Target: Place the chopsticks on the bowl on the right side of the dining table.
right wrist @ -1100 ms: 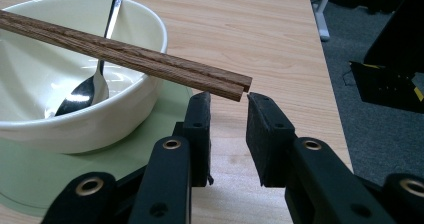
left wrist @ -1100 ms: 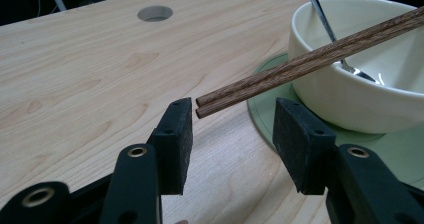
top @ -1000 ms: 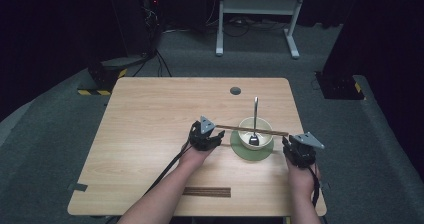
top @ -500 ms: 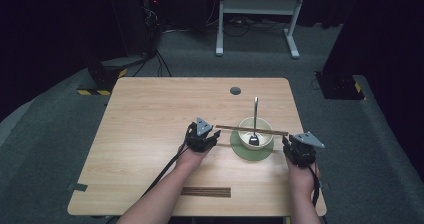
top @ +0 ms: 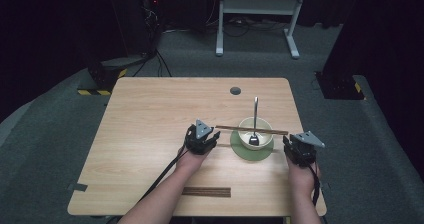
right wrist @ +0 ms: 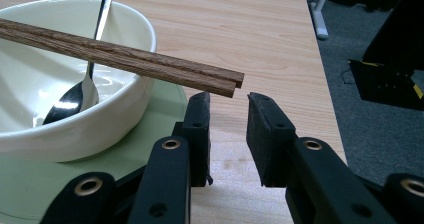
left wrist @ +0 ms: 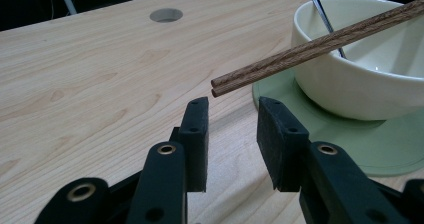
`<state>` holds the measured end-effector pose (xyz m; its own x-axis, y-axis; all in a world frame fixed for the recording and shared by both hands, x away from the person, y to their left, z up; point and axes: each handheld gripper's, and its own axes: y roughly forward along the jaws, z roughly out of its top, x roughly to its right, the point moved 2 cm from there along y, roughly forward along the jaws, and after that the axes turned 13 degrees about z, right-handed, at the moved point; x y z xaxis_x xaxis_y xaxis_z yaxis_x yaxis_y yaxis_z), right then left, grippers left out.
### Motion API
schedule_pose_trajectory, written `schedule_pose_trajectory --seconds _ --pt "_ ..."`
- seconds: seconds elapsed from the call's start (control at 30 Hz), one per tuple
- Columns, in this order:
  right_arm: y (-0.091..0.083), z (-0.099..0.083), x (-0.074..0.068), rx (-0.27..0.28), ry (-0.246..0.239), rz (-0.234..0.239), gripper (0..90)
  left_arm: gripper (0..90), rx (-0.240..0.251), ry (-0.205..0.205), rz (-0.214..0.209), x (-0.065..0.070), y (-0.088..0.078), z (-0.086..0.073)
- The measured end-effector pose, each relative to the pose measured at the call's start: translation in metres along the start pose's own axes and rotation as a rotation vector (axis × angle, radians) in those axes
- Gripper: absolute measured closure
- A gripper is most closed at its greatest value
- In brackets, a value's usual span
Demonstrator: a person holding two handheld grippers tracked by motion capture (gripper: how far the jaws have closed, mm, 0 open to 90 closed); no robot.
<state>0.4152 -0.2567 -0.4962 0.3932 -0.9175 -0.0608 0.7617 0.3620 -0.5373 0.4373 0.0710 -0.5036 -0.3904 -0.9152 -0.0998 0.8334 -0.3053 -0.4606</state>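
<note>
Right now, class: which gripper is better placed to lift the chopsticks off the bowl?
Roughly even, slightly the right gripper: the chopsticks end just above its open jaws. The left gripper sits marginally further back from its end.

The high view looks forward and down over the whole table point(top: 150, 114) from the person's side. Each gripper view sits low and close above the tabletop, facing along its own jaws toward the bowl point(left wrist: 360, 64) from opposite sides. All three share the bowl and chopsticks point(right wrist: 120, 56).
</note>
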Motion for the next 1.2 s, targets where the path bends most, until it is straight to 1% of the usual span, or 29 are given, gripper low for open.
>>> schedule_pose_trajectory --seconds 0.13,0.23,0.7,0.9,1.03,1.2 --pt "0.0001 0.0002 0.0002 0.000 0.000 0.000 71.1 65.3 0.009 -0.005 -0.008 0.0005 -0.0013 0.0012" --pt "-0.0001 0.0004 0.0002 0.002 0.001 0.001 71.0 65.3 0.001 -0.008 -0.014 0.0009 0.0005 0.0015" --pt "-0.0004 0.0008 0.0021 0.004 0.005 -0.001 71.1 65.3 0.000 -0.003 -0.017 0.0024 0.0020 0.0026" --pt "-0.0009 0.0007 0.0033 0.006 0.008 -0.004 71.1 65.3 -0.005 0.000 -0.024 0.0039 0.0033 0.0023" --pt "-0.0012 0.0006 0.0035 0.007 0.008 -0.005 71.1 65.1 -0.006 0.002 -0.024 0.0044 0.0034 0.0023" --pt "-0.0014 0.0007 0.0040 0.008 0.007 -0.003 71.5 63.6 -0.013 0.002 -0.010 0.0022 0.0036 0.0018"
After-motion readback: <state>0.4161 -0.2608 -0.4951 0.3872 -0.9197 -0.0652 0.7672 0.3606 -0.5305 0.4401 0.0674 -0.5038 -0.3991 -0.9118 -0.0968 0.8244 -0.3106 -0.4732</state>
